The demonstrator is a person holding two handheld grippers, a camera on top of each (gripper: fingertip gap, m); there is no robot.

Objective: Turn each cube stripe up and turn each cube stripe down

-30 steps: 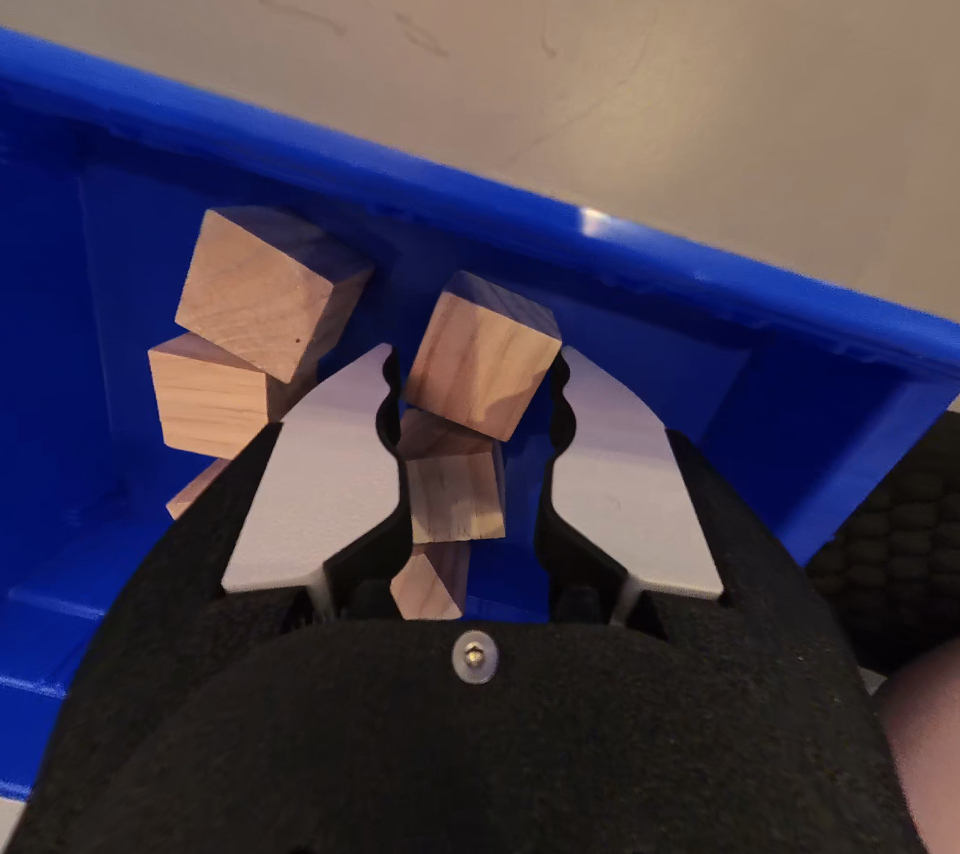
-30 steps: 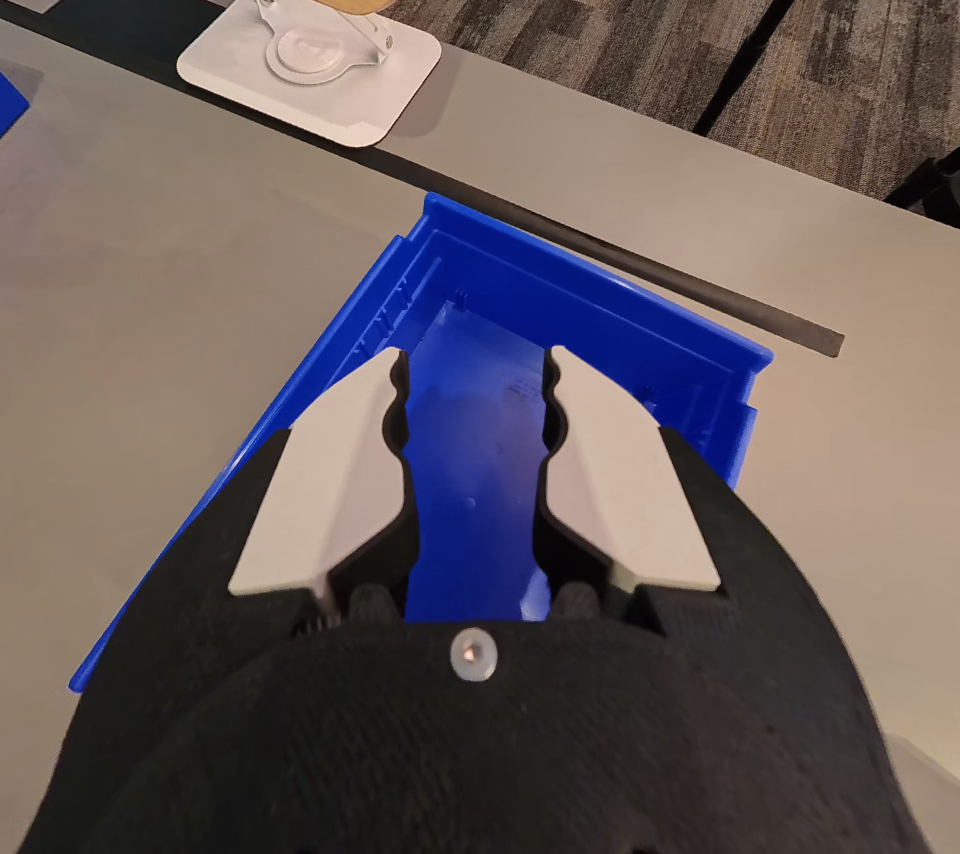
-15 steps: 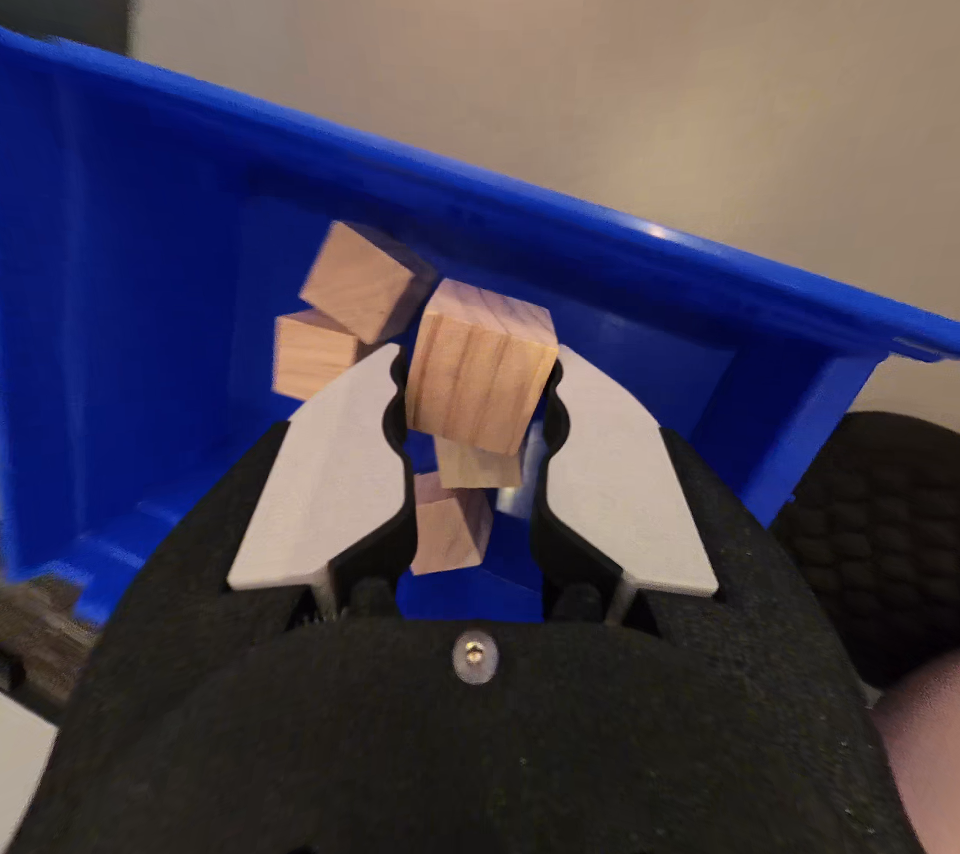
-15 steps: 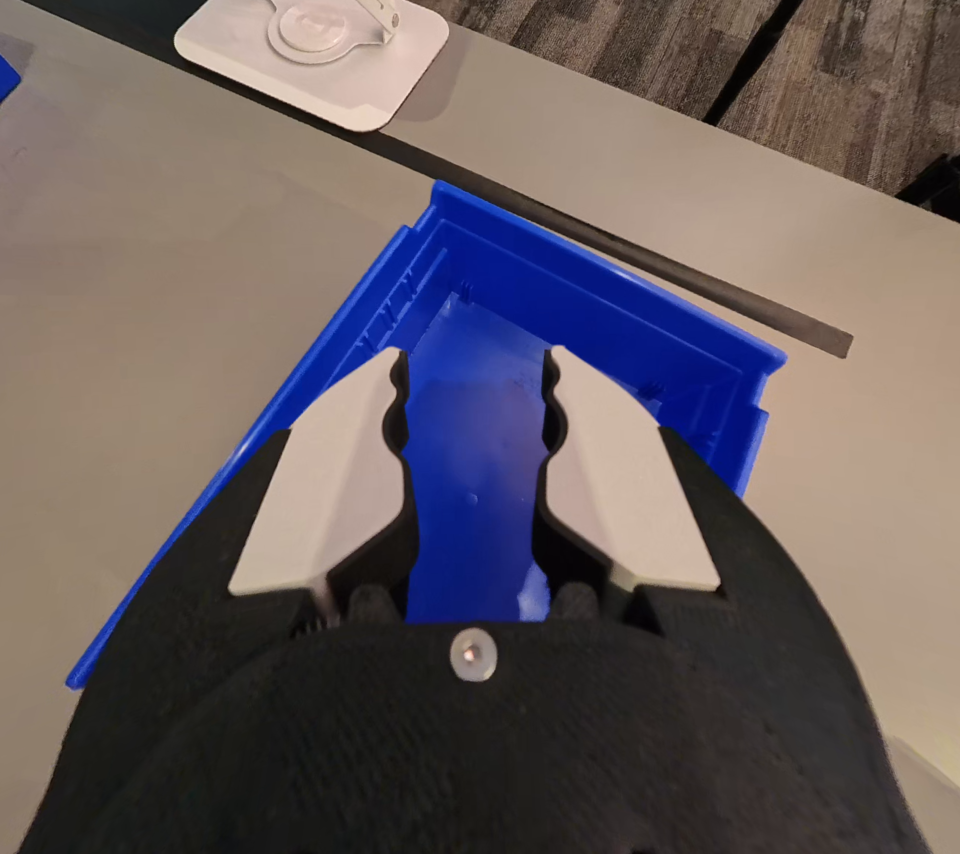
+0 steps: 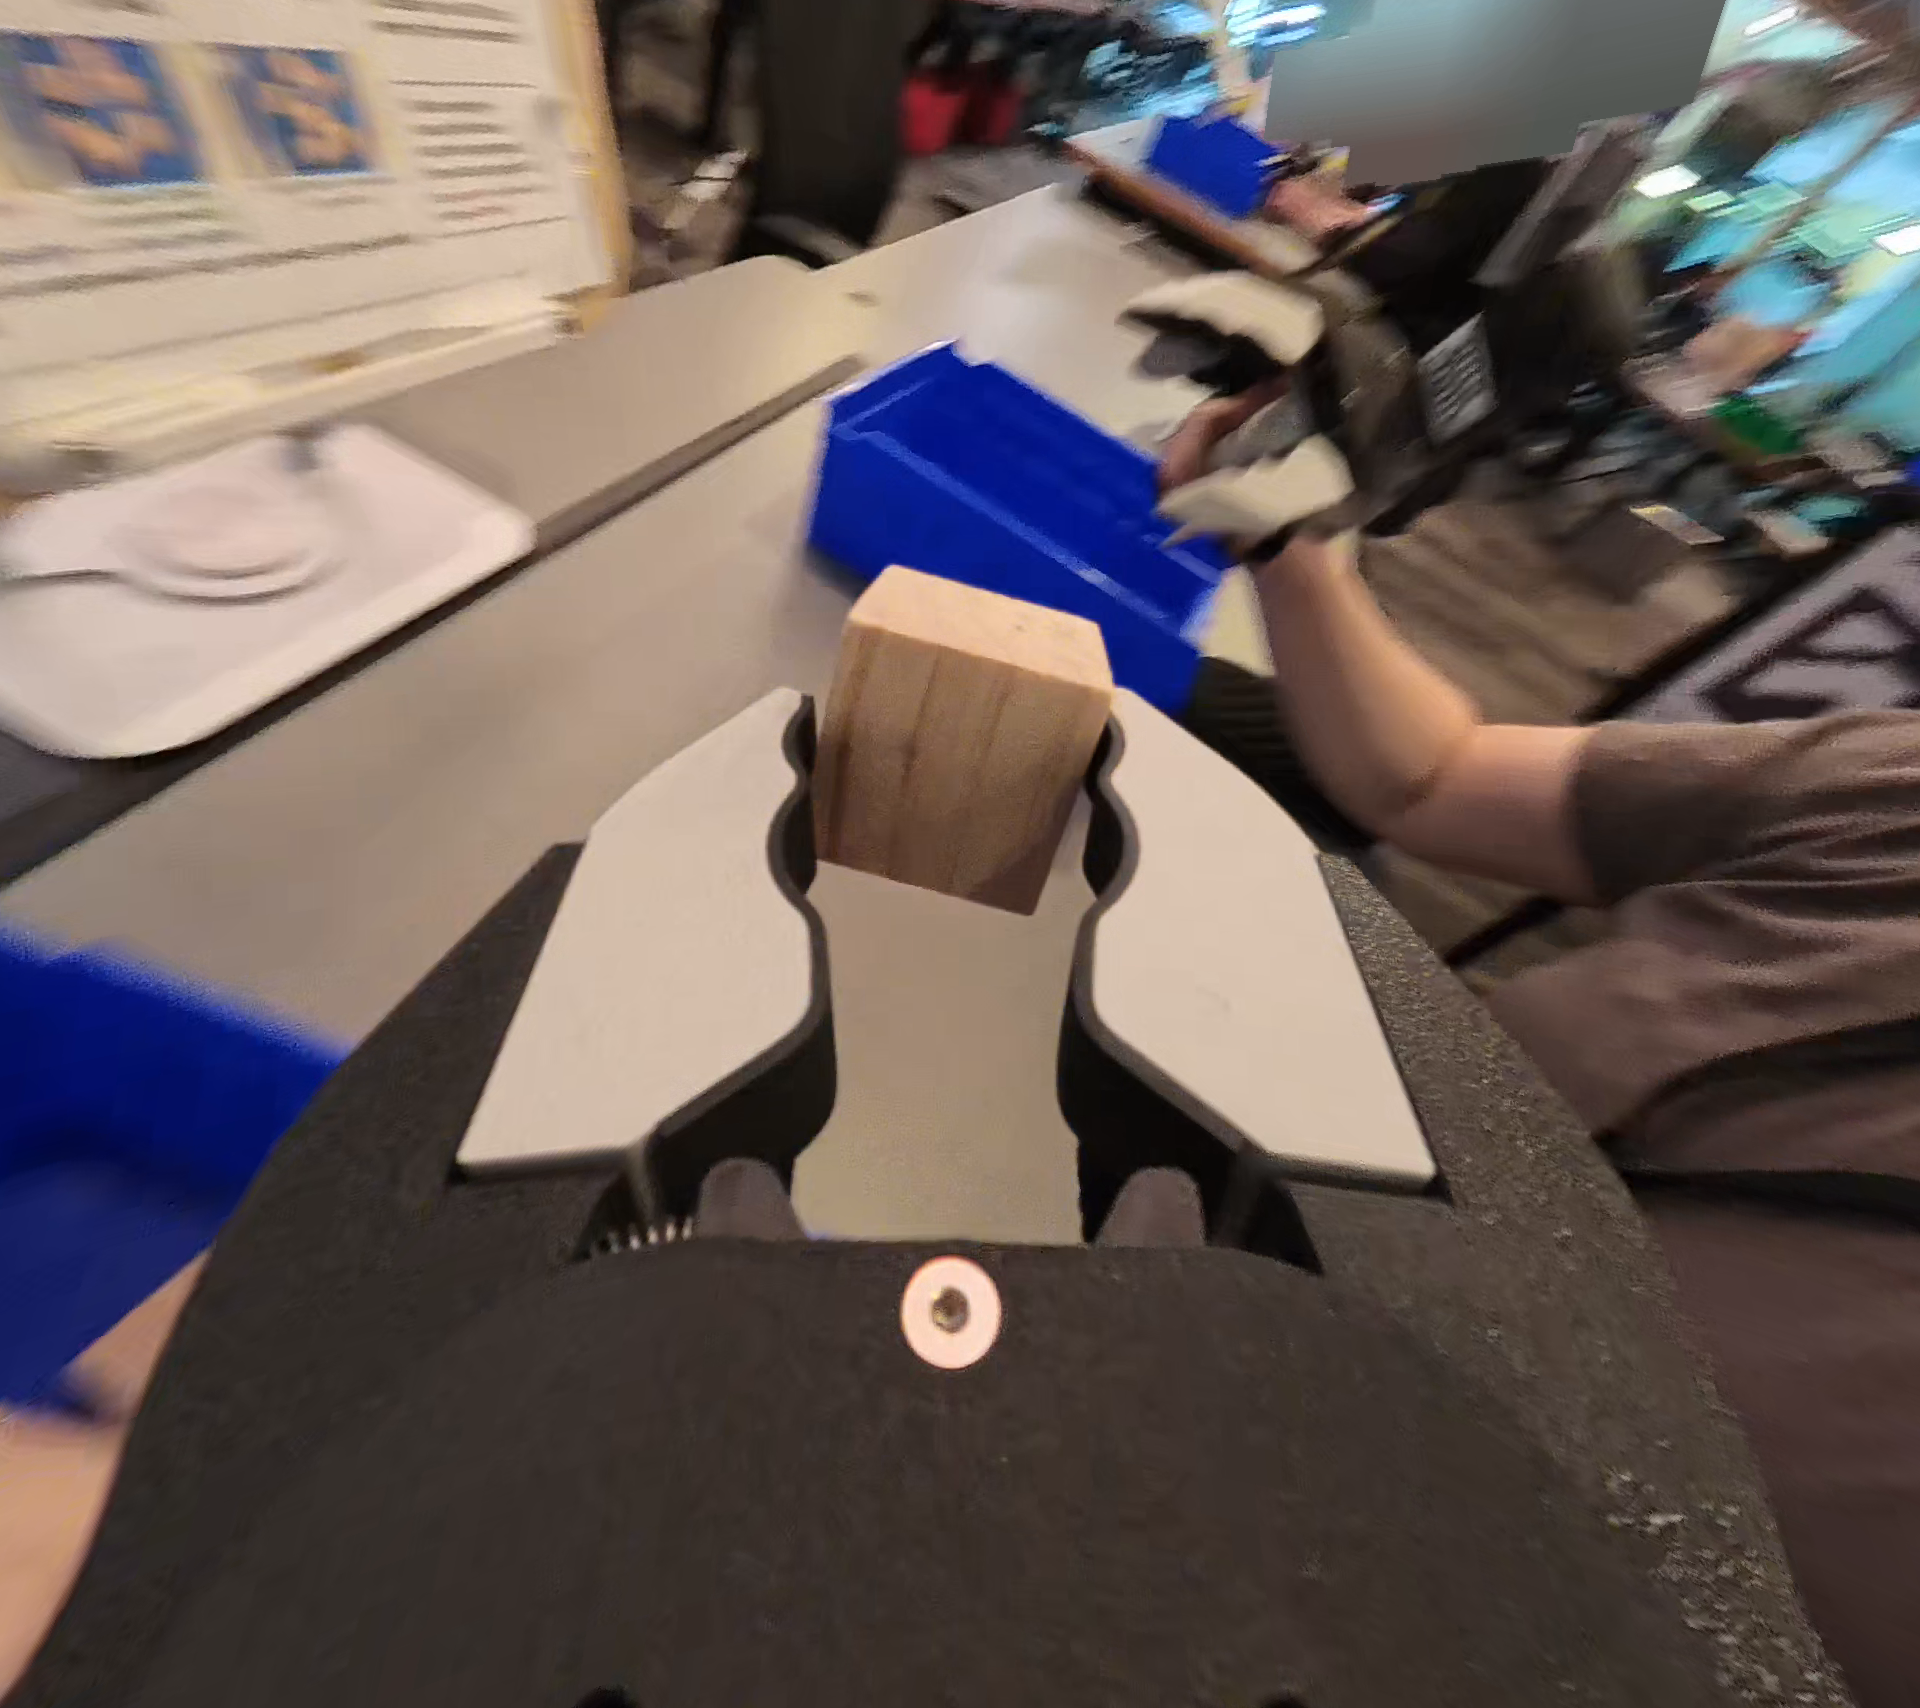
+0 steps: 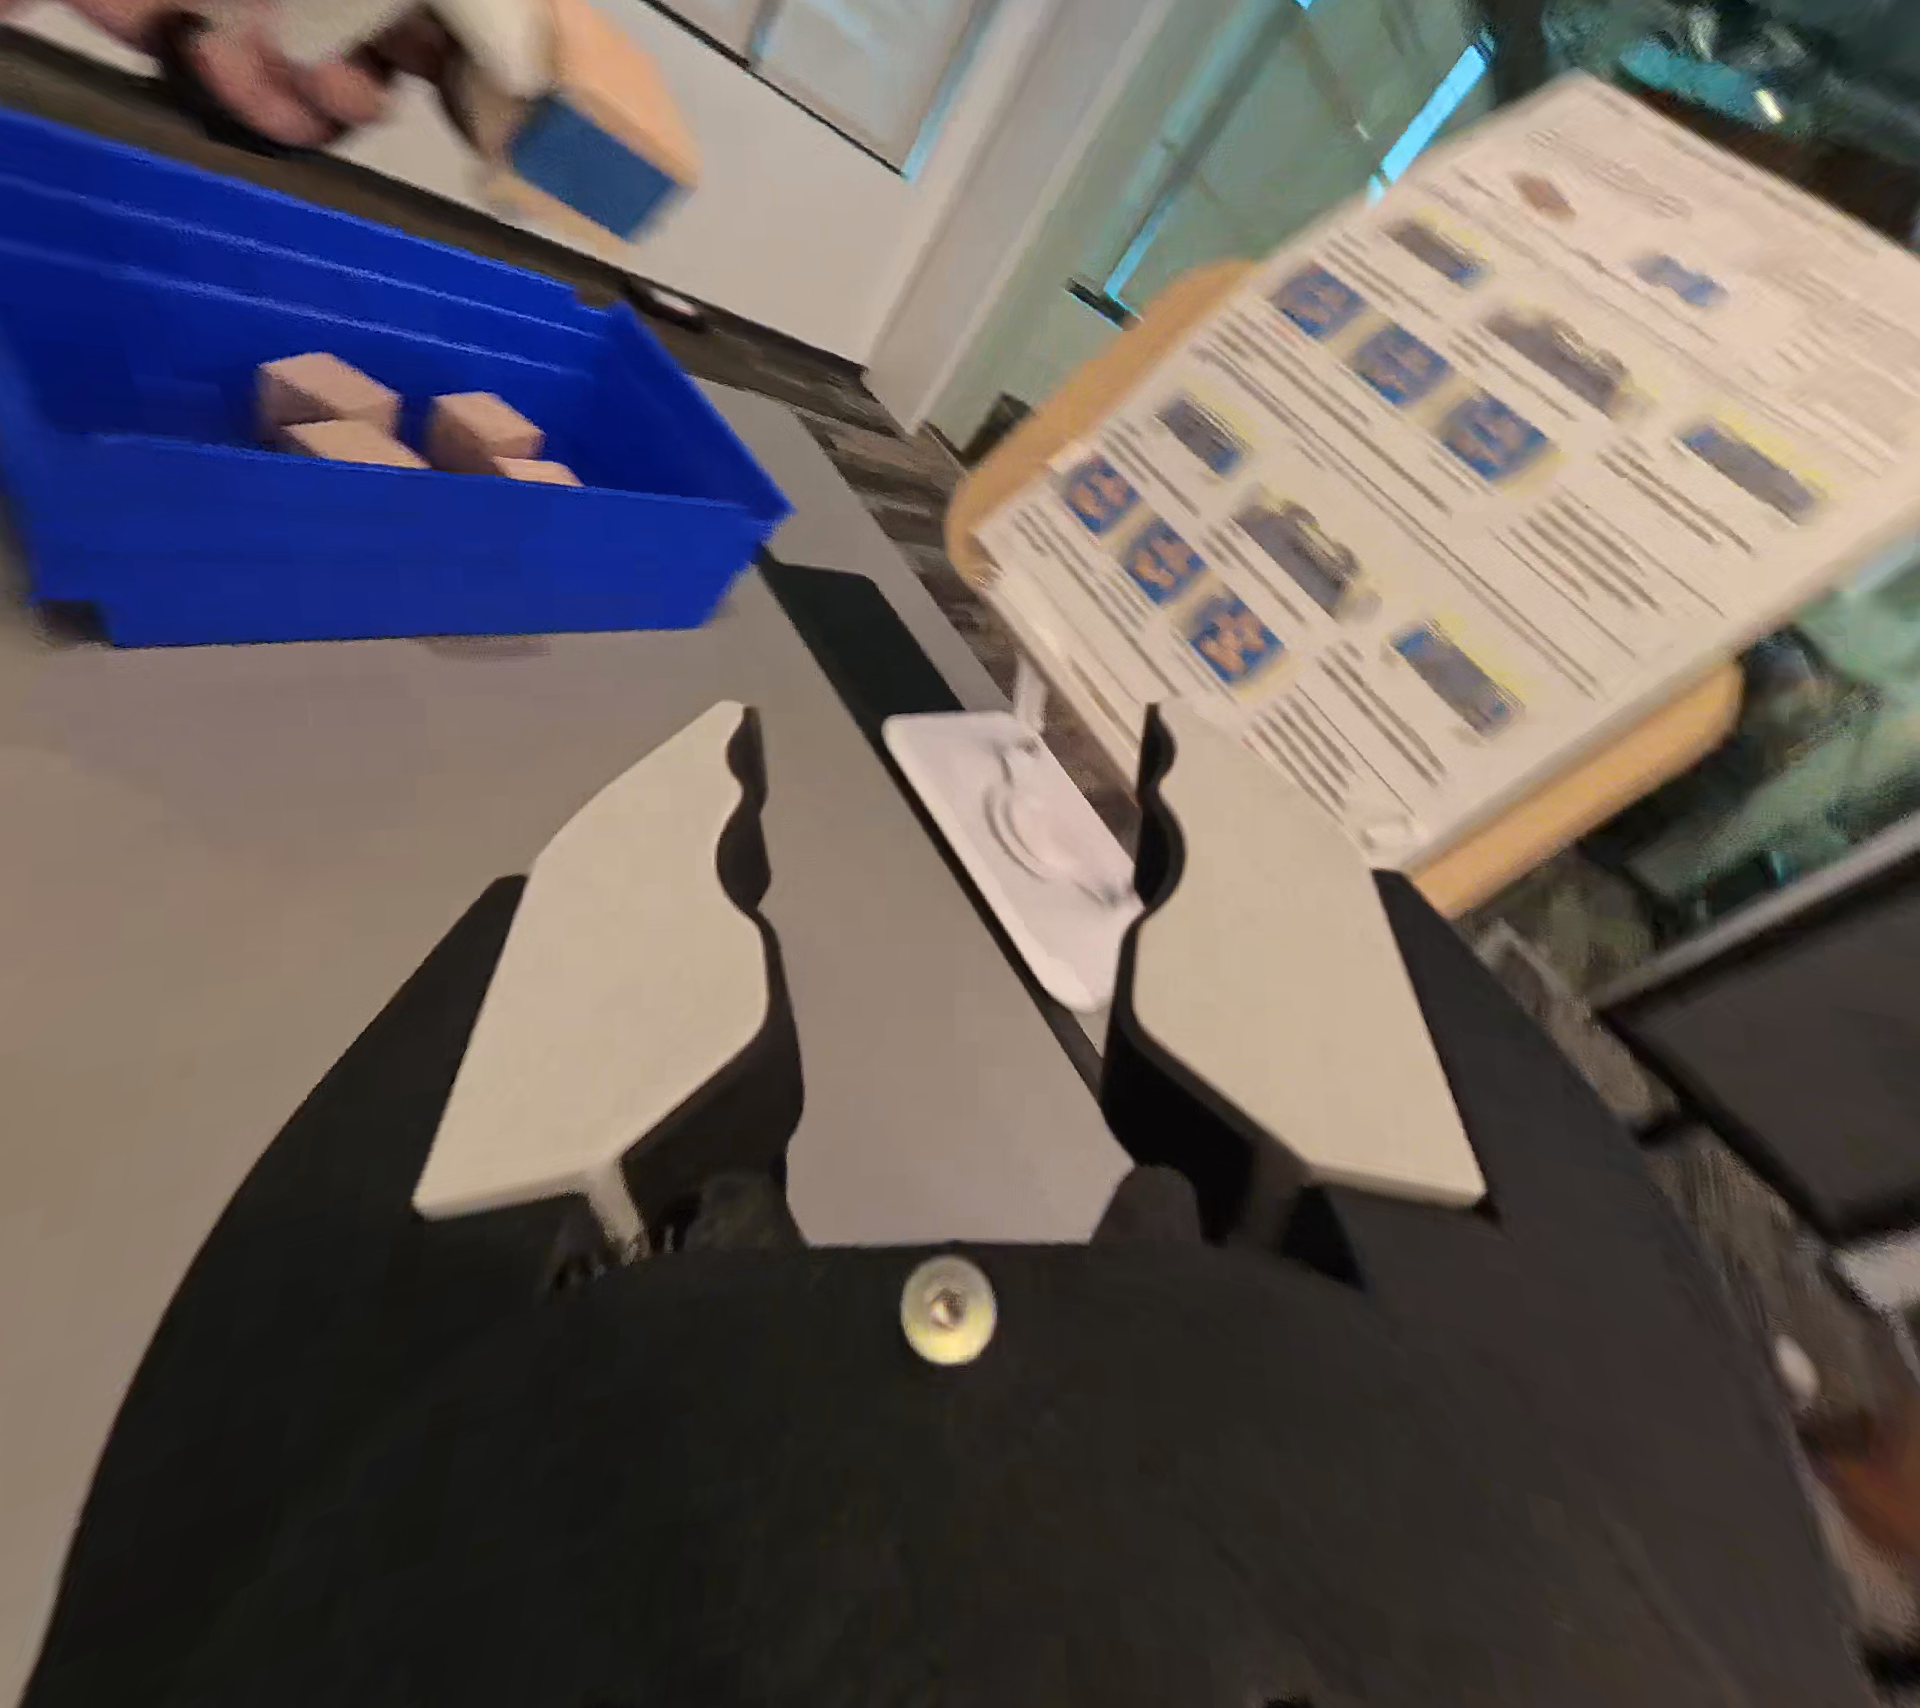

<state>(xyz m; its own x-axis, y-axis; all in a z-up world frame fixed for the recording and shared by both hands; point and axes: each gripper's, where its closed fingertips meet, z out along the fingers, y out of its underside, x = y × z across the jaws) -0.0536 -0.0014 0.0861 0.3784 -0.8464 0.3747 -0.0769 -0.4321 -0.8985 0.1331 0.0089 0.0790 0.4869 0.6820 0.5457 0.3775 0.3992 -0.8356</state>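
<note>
My left gripper (image 5: 951, 713) is shut on a plain-looking wooden cube (image 5: 961, 775) and holds it in the air above the grey table (image 5: 468, 723). In the right wrist view the same cube (image 6: 613, 131) shows a blue face on its underside, high at the upper left. My right gripper (image 6: 945, 723) is open and empty above the table. It also shows far off in the left wrist view (image 5: 1174, 411), held by a hand over an empty blue bin (image 5: 997, 505). A second blue bin (image 6: 416, 557) holds several wooden cubes (image 6: 327, 401).
An instruction board (image 6: 1455, 463) on a white base (image 6: 1029, 837) stands at the table's far edge. A corner of the cube bin (image 5: 114, 1097) is at the lower left of the left wrist view. A person's arm (image 5: 1403, 723) reaches in from the right. Both views are motion-blurred.
My left gripper has lifted the cube out of the bin and swung up and toward the right. My right gripper has left the empty bin, swung toward the left, and its jaws stand wider.
</note>
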